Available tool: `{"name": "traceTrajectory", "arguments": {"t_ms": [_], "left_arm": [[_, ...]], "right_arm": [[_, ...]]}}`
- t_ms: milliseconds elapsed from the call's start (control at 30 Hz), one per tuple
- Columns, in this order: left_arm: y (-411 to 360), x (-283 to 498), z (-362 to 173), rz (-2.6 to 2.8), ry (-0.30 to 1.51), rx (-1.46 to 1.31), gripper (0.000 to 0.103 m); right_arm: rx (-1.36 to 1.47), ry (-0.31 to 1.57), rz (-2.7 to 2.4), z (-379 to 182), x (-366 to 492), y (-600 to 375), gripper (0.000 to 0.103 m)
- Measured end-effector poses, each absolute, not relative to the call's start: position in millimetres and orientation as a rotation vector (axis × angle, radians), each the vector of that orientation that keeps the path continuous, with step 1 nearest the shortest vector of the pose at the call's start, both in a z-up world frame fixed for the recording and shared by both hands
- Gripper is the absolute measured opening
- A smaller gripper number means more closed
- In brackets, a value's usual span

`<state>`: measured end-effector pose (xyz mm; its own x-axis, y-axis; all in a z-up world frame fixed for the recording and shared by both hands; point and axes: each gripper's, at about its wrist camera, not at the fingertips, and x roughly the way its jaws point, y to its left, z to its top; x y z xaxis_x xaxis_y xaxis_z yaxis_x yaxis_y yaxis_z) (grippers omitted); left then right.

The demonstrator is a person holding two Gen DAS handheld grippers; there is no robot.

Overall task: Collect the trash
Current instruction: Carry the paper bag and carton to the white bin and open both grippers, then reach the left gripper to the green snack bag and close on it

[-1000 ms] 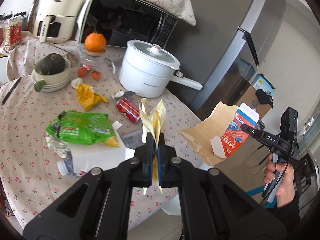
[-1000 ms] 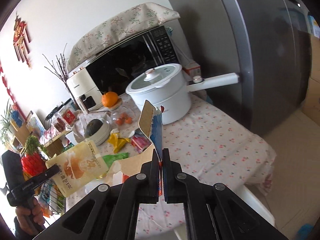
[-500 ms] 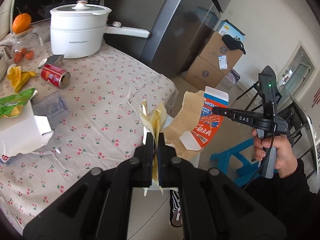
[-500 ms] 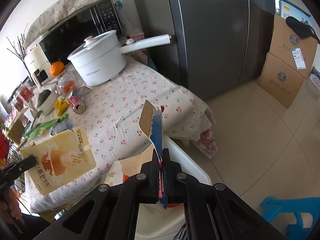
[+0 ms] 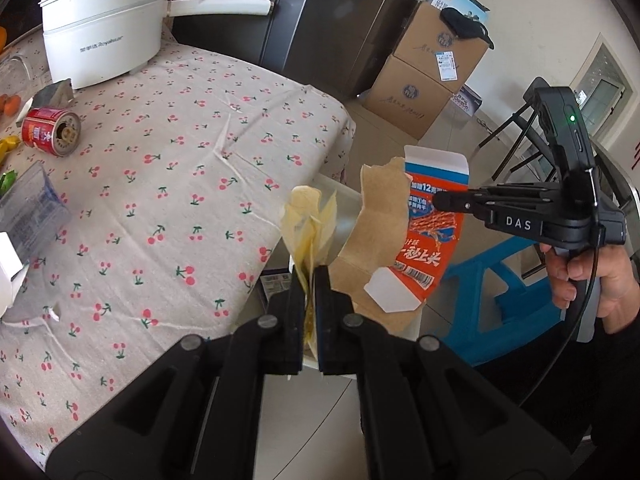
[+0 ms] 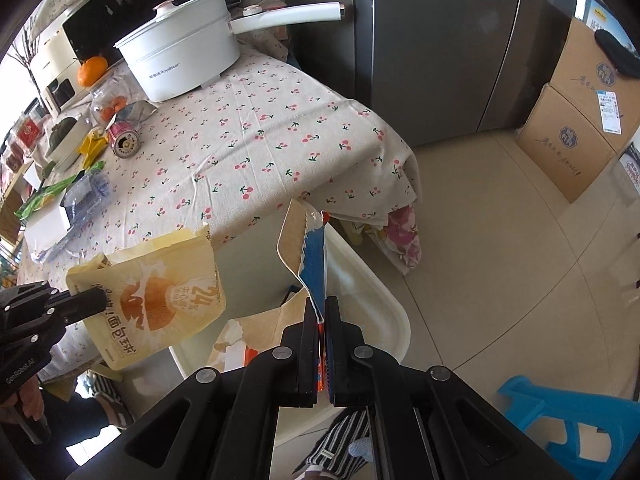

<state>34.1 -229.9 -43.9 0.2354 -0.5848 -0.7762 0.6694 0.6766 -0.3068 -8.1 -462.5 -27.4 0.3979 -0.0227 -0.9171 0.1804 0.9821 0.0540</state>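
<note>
- Both pieces hang over the white bin (image 6: 394,312), at six o'clock off the table (image 5: 200,152).
- Left gripper (image 5: 310,280) pinches the yellow snack pouch (image 6: 160,300); right gripper (image 6: 323,312) pinches the torn carton (image 5: 432,232).
- Next, I'd judge: open both and drop.

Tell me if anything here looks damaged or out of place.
The carton in the right tool is torn open, its brown inside ragged. The pouch in the left tool is ripped along its top. On the table a can lies on its side.
</note>
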Motion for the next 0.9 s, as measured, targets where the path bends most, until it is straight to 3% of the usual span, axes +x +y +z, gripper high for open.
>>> {"name": "traceTrajectory", "arguments": {"t_ms": [167,267,300,367,433,533,633,800,900], "left_arm": [[-243,38,-53,-0.900,1.017,0.125,0.005],[-248,41,-60,-0.912,1.018,0.136,0.012],[-248,43,-62,-0.909,1.024,0.131,0.017],[-246,47,-63,-0.898,1.037,0.116,0.049],[-242,48,-59,-0.888,1.028,0.095,0.069],[-237,47,-50,-0.889,1.019,0.078,0.075],[-229,47,-44,-0.874,1.023,0.076,0.083],[-211,47,-34,-0.821,1.015,0.100,0.086],[-196,47,-28,-0.777,0.994,0.108,0.092]], "right_arm": [[0.153,1.170,-0.138,-32,-9,-465,0.003],[0.168,1.186,-0.156,-37,-9,-472,0.003],[0.171,1.190,-0.162,-39,-10,-474,0.003],[0.178,1.197,-0.170,-42,-11,-478,0.004],[0.203,1.202,-0.172,-43,-11,-482,0.005],[0.238,1.201,-0.177,-43,-10,-486,0.008],[0.264,1.188,-0.178,-38,-9,-487,0.019],[0.295,1.134,-0.174,-23,-6,-484,0.056],[0.305,1.114,-0.176,-15,-3,-481,0.065]]}}
